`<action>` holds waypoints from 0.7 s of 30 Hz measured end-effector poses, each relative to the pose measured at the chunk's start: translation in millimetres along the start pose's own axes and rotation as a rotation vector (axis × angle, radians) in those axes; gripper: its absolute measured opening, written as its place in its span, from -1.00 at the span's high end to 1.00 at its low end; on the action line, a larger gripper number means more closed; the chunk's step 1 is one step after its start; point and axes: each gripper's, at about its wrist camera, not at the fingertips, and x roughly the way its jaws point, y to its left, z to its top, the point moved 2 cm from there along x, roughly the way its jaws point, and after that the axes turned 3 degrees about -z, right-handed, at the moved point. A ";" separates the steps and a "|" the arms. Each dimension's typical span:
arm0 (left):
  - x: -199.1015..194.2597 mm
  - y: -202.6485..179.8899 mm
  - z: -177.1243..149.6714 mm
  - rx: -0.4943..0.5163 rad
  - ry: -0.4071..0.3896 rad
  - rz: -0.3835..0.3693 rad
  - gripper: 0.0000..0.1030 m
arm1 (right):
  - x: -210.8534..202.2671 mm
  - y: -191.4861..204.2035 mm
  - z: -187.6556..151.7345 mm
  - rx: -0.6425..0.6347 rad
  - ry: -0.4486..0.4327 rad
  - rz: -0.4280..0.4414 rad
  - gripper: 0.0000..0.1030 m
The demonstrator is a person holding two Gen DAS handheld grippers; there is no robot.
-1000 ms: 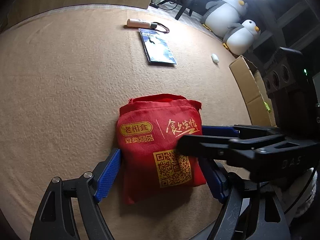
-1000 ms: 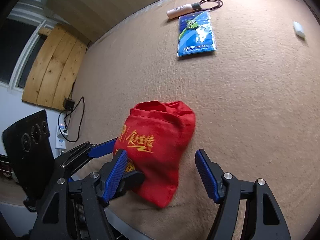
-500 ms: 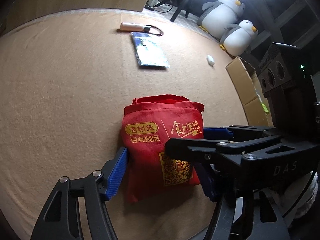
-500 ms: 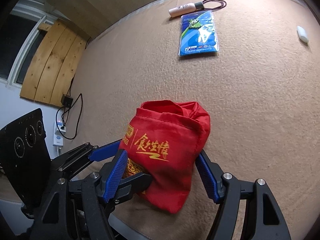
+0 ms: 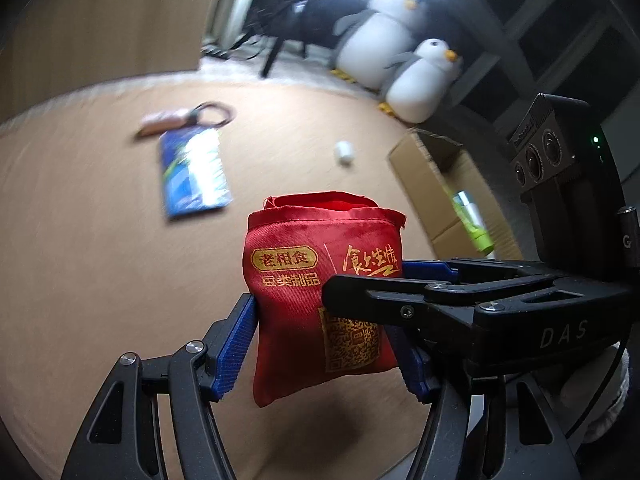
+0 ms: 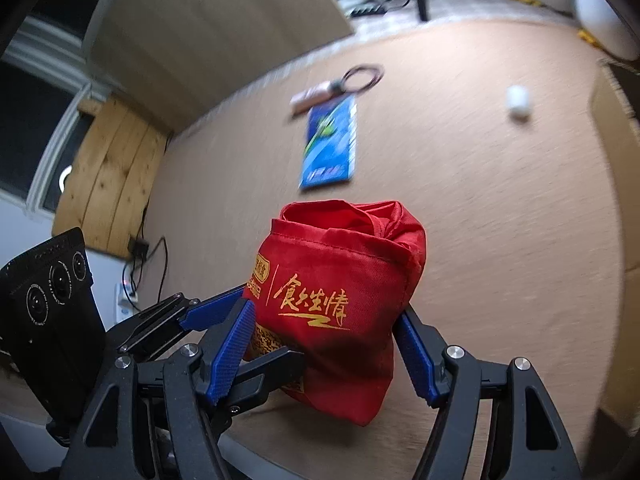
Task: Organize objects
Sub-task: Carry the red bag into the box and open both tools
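Both grippers have closed on the red bag (image 5: pixel 320 300) and lifted it off the carpet (image 5: pixel 100 260); a second ago it lay flat between spread fingers, and now a shadow sits beneath it and the background streaks with motion. The left gripper (image 5: pixel 326 344) pinches the bag's lower half from both sides, blue pads pressed into the cloth. The right gripper (image 6: pixel 324 344) clamps it crosswise, one finger lying over the printed front.

So the pick is done and the carry has begun. The likely goal, I judge, is the cardboard box (image 5: pixel 432 184) to the right (a green-capped item already lies inside). The next move calls for swinging the bag over the box's open top, keeping both grips firm since the cloth is soft and can slip, then releasing.

A blue booklet (image 5: pixel 194 172), a keyring (image 5: pixel 188 118) and a small white object (image 5: pixel 344 152) remain on the carpet.
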 end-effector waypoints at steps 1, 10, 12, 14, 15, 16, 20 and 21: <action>1.8 -6.6 2.8 0.009 -0.003 -0.005 -0.30 | -7.5 -5.0 2.7 0.004 -0.013 -0.007 -0.29; 40.4 -82.3 51.1 0.104 -0.029 -0.076 -0.30 | -74.3 -63.4 28.6 0.037 -0.112 -0.071 -0.29; 51.1 -98.1 60.7 0.121 -0.033 -0.091 -0.30 | -87.8 -77.5 33.0 0.044 -0.131 -0.090 -0.29; 63.4 -113.3 70.6 0.138 -0.034 -0.105 -0.30 | -100.5 -93.3 38.0 0.052 -0.148 -0.108 -0.29; 70.4 -120.4 75.3 0.144 -0.034 -0.113 -0.30 | -105.3 -99.7 39.5 0.056 -0.154 -0.116 -0.29; 76.9 -126.5 79.2 0.149 -0.032 -0.118 -0.30 | -110.4 -106.7 41.1 0.061 -0.159 -0.123 -0.29; 102.5 -150.5 89.7 0.174 -0.021 -0.133 -0.30 | -125.2 -135.6 46.6 0.084 -0.172 -0.153 -0.29; 109.8 -156.4 92.2 0.179 -0.017 -0.136 -0.29 | -128.0 -142.8 47.1 0.088 -0.174 -0.160 -0.29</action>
